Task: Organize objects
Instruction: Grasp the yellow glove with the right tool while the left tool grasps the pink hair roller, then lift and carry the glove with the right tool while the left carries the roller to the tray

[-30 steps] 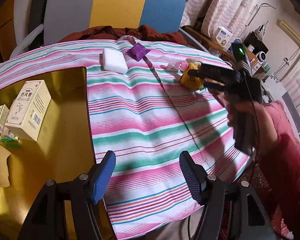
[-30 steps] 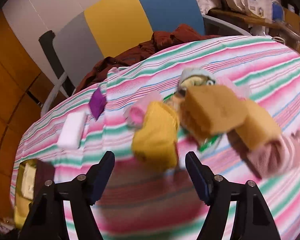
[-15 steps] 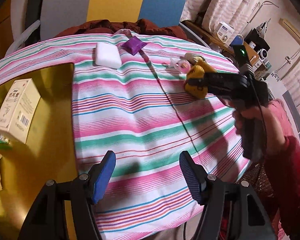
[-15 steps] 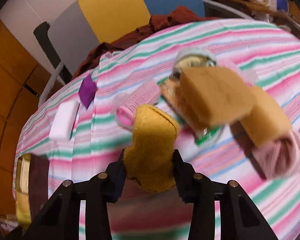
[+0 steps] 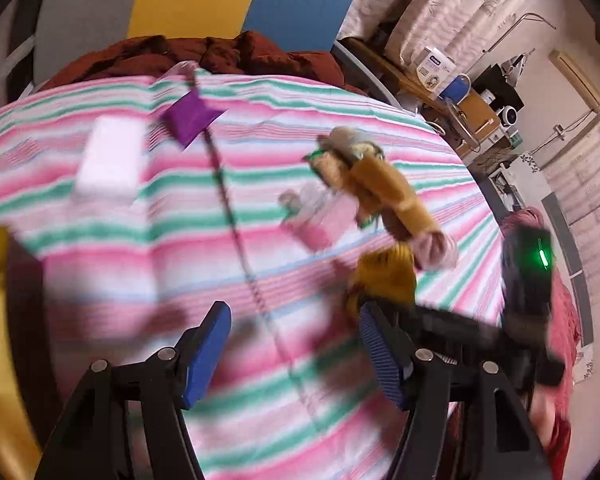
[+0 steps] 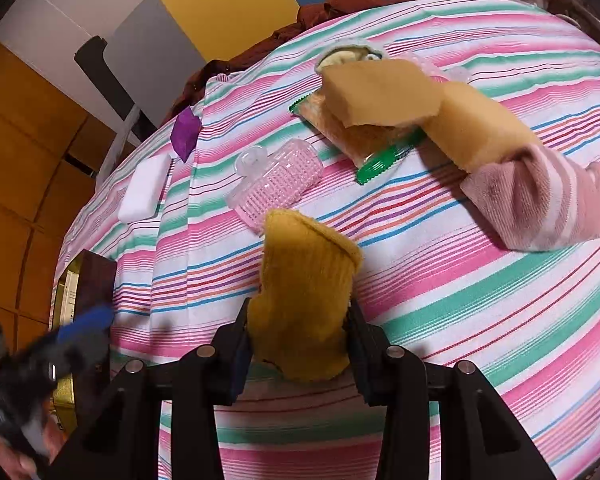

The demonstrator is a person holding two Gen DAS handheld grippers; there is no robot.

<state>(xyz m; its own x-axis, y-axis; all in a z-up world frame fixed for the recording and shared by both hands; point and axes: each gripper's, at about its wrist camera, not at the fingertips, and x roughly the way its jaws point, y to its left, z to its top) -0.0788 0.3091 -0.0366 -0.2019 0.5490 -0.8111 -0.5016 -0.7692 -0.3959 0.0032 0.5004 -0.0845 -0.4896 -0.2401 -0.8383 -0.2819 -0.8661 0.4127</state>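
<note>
- Lifted now: the yellow sock (image 6: 304,300), which half a second ago sat on the cloth as the right gripper (image 6: 300,344) closed round it, stands up off the striped tablecloth (image 6: 480,320) with both pads pressed into its sides.
- Left gripper (image 5: 296,356) has swung in toward the pile; its fingers are apart with nothing between them, and its view is blurred by the motion.
- Just past the sock lies the pink ribbed case (image 6: 278,184), and beyond it the green-edged packet (image 6: 364,140) under the tan sponge (image 6: 380,92).
- To the right, the second sponge (image 6: 480,124) is touching the pink sock (image 6: 540,204).
- Far left, the white block (image 6: 144,192), the purple sachet (image 6: 185,132) and the gold box (image 6: 70,292) sit well apart from the grasp.
- My judgement: the pick is secure, so carrying the sock to its place comes next; the box is a likely spot.
</note>
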